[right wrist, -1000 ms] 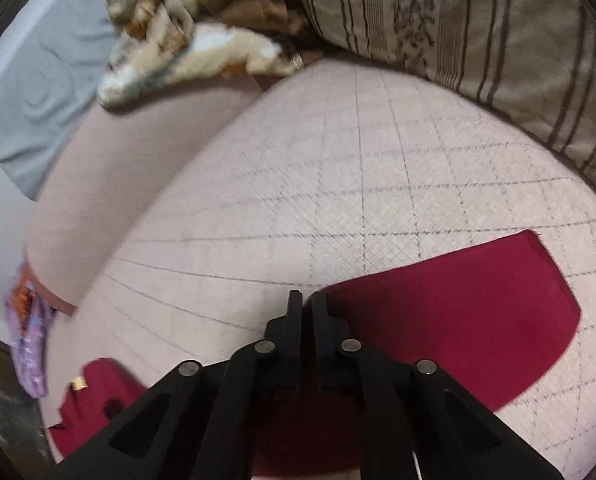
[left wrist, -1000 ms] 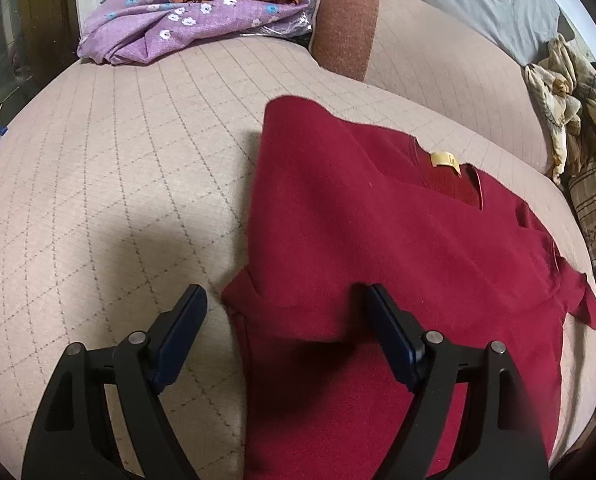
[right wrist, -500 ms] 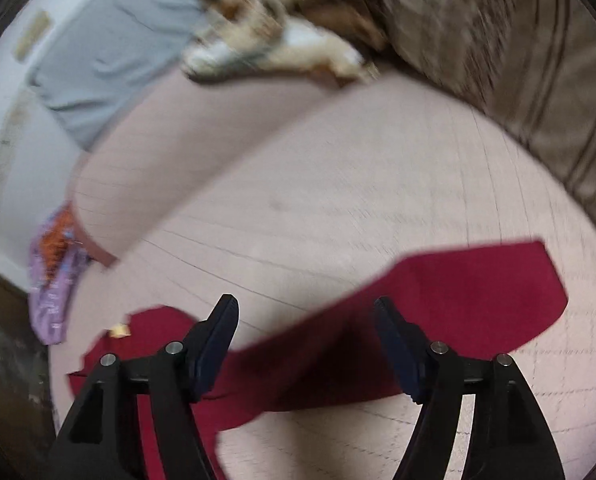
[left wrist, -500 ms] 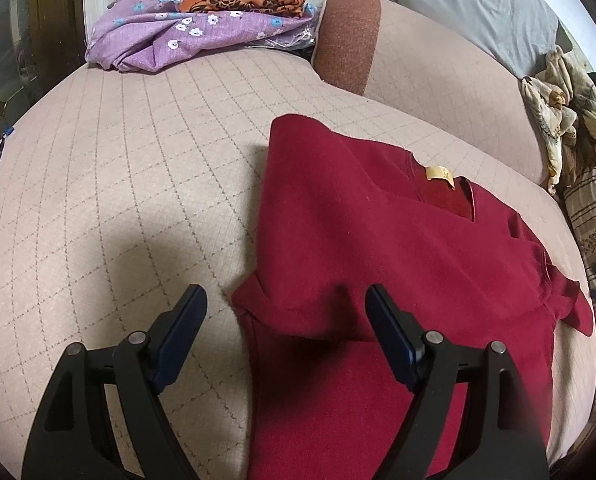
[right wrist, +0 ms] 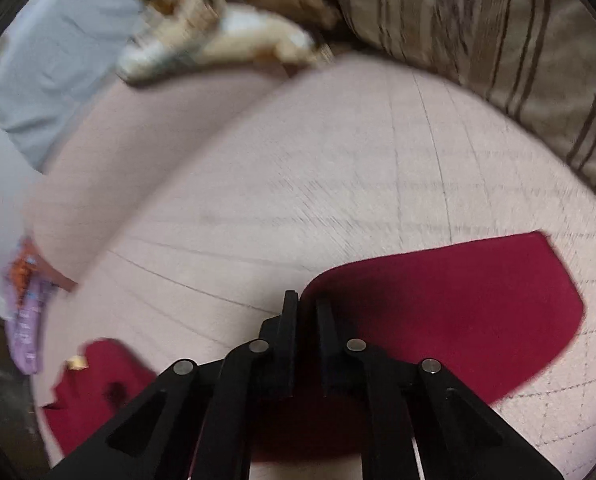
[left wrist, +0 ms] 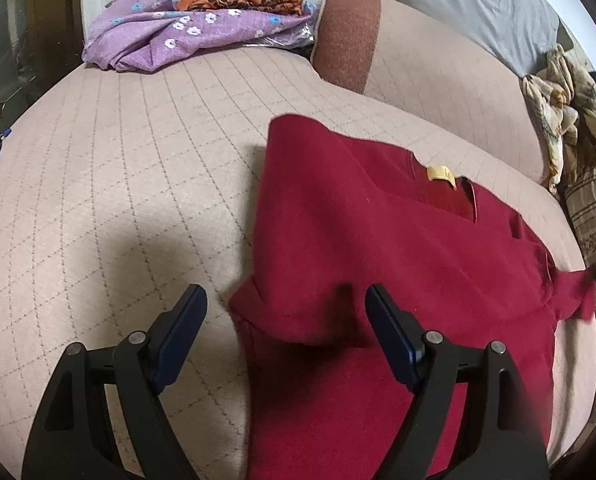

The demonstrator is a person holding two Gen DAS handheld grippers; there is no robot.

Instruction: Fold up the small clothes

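The red T-shirt [left wrist: 397, 264] lies spread on the quilted beige bed [left wrist: 118, 184], collar and yellow neck label [left wrist: 441, 173] toward the far side. Its left sleeve is already turned in over the chest, giving a straight folded edge down that side, so by my reading the first fold is done.

Left tongs [left wrist: 286, 312] hang wide open just above that turned-in sleeve, one pad over bare bedding, the other over the shirt, gripping nothing.

Over to the right wrist view: right tongs [right wrist: 305, 312] are pinched almost shut at the edge of the other sleeve [right wrist: 457, 312], which lies flat and stretched out on the bed. The frame is blurred and the fingers hide the contact, but the red cloth runs right up between the tips, so it looks like a grip on that sleeve.

Left to do, I'd judge: bring this right sleeve across, then fold the body bottom to top. Roughly a third of the way.
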